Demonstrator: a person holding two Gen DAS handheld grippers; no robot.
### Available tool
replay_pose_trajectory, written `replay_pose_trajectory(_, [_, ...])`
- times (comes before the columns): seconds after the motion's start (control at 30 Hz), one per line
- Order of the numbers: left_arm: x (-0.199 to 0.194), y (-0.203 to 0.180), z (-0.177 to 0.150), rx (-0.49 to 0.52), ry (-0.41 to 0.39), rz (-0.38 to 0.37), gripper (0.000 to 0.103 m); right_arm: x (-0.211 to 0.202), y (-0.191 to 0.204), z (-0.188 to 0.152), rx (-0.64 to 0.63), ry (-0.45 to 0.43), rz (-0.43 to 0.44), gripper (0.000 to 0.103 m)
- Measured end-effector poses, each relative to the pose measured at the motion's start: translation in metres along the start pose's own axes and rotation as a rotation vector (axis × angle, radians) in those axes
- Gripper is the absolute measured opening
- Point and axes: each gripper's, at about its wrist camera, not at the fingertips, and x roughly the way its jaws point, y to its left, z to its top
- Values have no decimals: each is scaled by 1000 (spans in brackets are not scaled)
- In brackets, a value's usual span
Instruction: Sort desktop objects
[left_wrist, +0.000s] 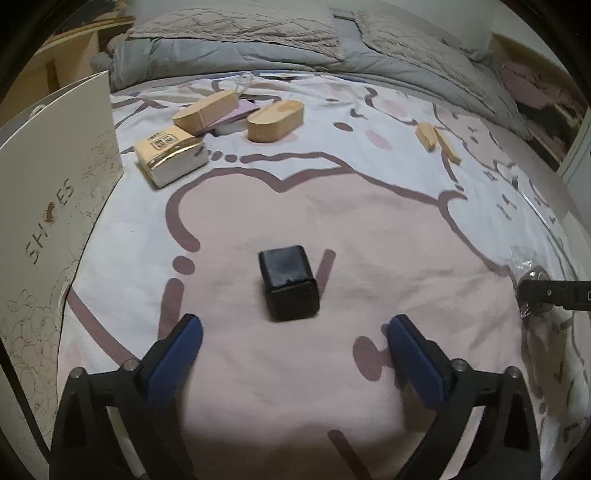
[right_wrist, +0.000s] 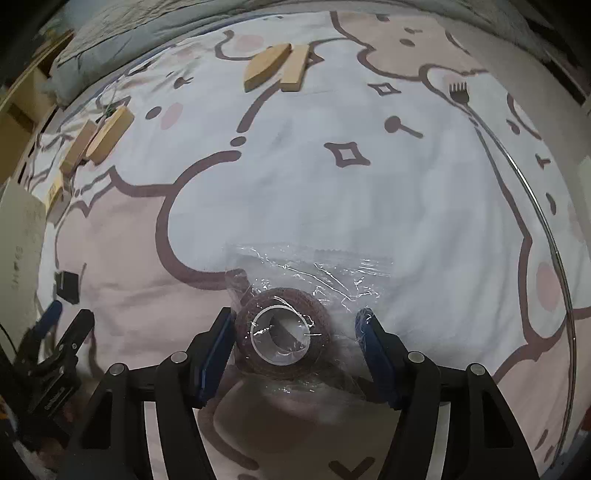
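A black cube (left_wrist: 290, 282) rests alone on the pink and white bedsheet (left_wrist: 369, 258), just beyond the tips of my left gripper (left_wrist: 293, 328), whose blue pads stand wide apart and touch nothing. My right gripper (right_wrist: 295, 328) points steeply down over a brown tape roll (right_wrist: 282, 338) wrapped in a clear plastic bag (right_wrist: 314, 269). The roll lies between the fingers: the left pad (right_wrist: 221, 339) is against its side, while the right pad (right_wrist: 369, 339) stands apart from it and meets only the bag's film. The right wrist view also catches the cube (right_wrist: 68, 286) at far left.
A white "SHOES" bag (left_wrist: 48, 206) stands at the left. Behind it lie a tissue pack (left_wrist: 168, 153), two wooden cases (left_wrist: 275, 120) and two wooden blocks (left_wrist: 437, 140). A grey duvet (left_wrist: 258, 48) closes the back. A thin cable (right_wrist: 532, 199) runs along the right.
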Motion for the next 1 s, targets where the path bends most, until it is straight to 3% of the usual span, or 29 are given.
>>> replay_pose_trajectory(0.17, [1, 3, 0, -20, 11, -18, 102, 3, 2, -3, -57, -25, -31, 67])
replay_pose_trajectory(0.43, [0, -1, -1, -26, 8, 12, 103, 2, 2, -8, -24, -53, -10, 67])
replay_pose_trajectory(0.6, [-4, 5, 1, -102, -9, 11, 99, 0, 8, -14, -42, -71, -34, 67])
replay_pose_trajectory(0.7, [-6, 8, 4, -130, -26, 30, 82, 0, 11, -14, -40, -61, -49, 67])
replay_pose_trajectory(1.0, [-7, 12, 12, -153, -58, 37, 46, -3, 17, -16, -43, -49, -61, 67])
